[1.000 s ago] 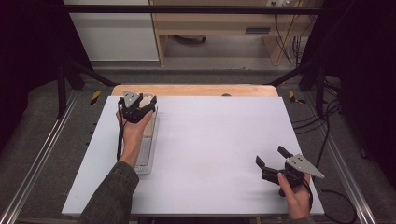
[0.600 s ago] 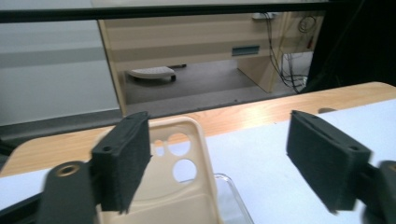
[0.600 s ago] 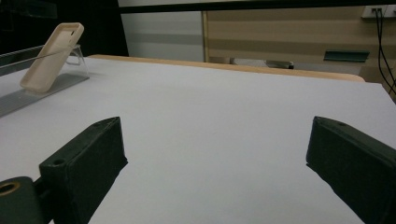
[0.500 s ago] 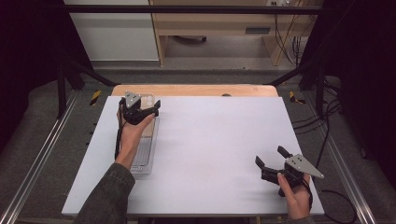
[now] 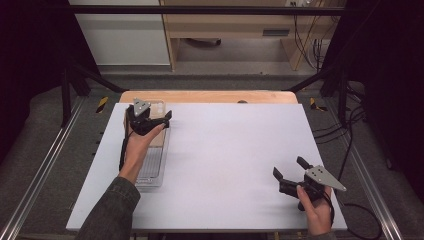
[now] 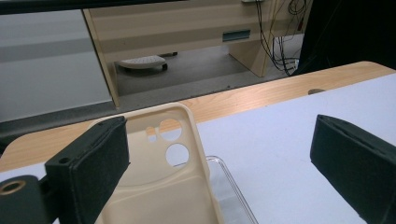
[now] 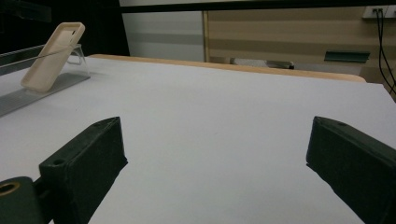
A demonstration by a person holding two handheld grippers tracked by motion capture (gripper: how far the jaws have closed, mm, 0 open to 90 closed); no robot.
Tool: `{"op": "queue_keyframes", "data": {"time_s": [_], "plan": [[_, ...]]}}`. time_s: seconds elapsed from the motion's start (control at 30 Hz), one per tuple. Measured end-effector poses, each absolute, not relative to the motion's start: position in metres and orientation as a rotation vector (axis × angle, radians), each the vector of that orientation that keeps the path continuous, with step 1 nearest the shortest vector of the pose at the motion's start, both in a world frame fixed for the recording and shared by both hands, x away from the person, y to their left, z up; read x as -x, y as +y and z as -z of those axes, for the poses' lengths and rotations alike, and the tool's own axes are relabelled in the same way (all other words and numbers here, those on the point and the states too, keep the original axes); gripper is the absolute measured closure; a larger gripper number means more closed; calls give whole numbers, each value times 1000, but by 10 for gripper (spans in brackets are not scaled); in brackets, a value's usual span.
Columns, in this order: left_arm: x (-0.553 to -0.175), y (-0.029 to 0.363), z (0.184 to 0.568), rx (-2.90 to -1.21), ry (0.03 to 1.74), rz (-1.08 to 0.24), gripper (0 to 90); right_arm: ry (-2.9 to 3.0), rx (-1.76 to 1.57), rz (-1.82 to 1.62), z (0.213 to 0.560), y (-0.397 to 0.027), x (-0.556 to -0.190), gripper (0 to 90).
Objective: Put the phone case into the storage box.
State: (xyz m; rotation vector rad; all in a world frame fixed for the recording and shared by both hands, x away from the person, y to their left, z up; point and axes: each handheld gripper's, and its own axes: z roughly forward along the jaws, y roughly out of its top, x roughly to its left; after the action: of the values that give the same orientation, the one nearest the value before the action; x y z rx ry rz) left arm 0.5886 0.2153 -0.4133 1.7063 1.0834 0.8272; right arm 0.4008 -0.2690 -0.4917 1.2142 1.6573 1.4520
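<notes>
Seen from the high view, the left gripper (image 5: 159,120) is being held over the far left corner of the white table (image 5: 230,165), just above a clear plastic tray (image 5: 152,172) whose far end is propping up a beige phone case (image 5: 156,106). Its jaws have just been opening and are now being kept released, with nothing pressed between them. The right gripper (image 5: 288,169) is being held low at the near right of the table, well apart from the tray — its jaws spread and empty.

In the left gripper view, the phone case (image 6: 163,186) is being shown close beneath the jaws, its camera cut-outs pointing away and its edge overlapping the clear tray (image 6: 231,189); the left-hand pad is sitting just beside the case, though whether it is touching cannot be told.

In the right gripper view, the phone case (image 7: 53,58) is being seen tilted against the tray (image 7: 42,88) at the far left — bare white tabletop (image 7: 224,121) lying between the wide-set jaws.
</notes>
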Motion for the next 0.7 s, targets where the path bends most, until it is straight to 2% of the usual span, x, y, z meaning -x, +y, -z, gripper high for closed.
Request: {"op": "queue_keyframes", "data": {"time_s": [0.7], "plan": [[-569, 205, 402, -1766, 1002, -835, 40, 1658, -1217, -1457, 491, -267, -400, 45]]}}
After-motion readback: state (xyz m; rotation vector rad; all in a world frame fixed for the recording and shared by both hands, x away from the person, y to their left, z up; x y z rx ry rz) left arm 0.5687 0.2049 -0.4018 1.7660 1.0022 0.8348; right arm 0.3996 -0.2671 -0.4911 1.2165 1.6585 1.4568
